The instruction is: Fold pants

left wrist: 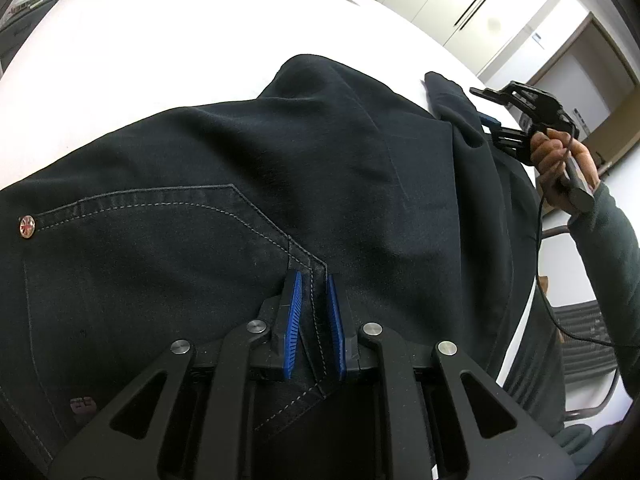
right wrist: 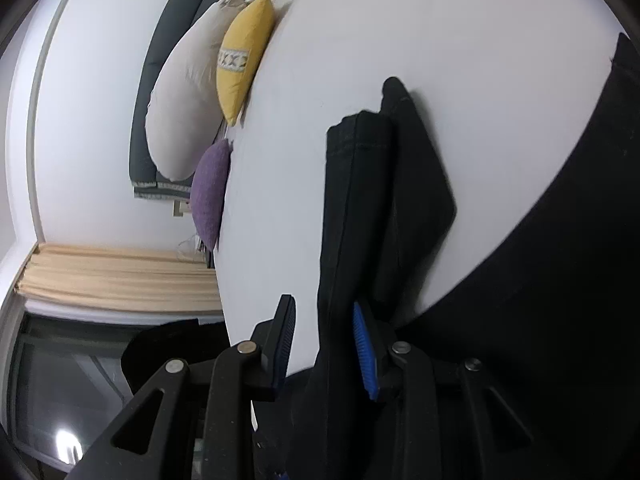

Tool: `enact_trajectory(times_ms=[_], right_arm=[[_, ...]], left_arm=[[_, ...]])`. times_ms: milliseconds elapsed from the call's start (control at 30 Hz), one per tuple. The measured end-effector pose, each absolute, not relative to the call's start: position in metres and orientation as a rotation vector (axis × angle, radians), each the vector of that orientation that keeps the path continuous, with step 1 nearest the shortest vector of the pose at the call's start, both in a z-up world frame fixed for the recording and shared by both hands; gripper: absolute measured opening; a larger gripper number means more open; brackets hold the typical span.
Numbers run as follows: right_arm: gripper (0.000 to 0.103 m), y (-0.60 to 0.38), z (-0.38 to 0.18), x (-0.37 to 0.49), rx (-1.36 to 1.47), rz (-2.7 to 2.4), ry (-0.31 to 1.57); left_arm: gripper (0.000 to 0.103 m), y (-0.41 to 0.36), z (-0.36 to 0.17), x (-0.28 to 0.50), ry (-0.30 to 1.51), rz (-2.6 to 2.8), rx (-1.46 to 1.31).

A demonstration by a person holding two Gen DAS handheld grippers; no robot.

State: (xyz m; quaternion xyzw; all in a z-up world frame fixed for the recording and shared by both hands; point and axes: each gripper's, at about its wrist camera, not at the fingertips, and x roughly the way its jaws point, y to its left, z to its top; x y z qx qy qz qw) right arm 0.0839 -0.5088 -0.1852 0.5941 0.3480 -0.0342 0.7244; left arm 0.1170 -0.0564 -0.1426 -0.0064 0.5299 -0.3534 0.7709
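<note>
Dark pants spread over a white bed; soft, limp denim, best gripped at stitched seams or hems. Left tool, low and near, is clenched on the seat seam. Right tool, at far right, stands parted around a lifted leg hem, wrist rolled sideways.

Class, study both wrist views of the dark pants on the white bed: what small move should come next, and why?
Probably close the right gripper on the pant leg: its jaws stand apart with the fabric between them, while the left gripper already pinches the waist seam.
</note>
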Motion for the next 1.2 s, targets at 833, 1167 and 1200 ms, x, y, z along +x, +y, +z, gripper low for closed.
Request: enact_trajectory(times_ms=[833,1167,1200], right_arm=[[0.004,-0.533,-0.114,0.040,1.182,-0.172,0.505],[0.004,-0.531,-0.171,-0.122,1.377,-0.438,0.345],[0.004,-0.529,-0.185,-0.135,1.419,-0.460,0.329]], left_arm=[[0.014,-0.057,-0.141,0.116,1.149,-0.768,-0.021],[0.014,-0.056,-0.142,0.120,1.170,-0.761,-0.064],[0.014,-0.056,-0.142,0.120,1.174,-0.761,-0.068]])
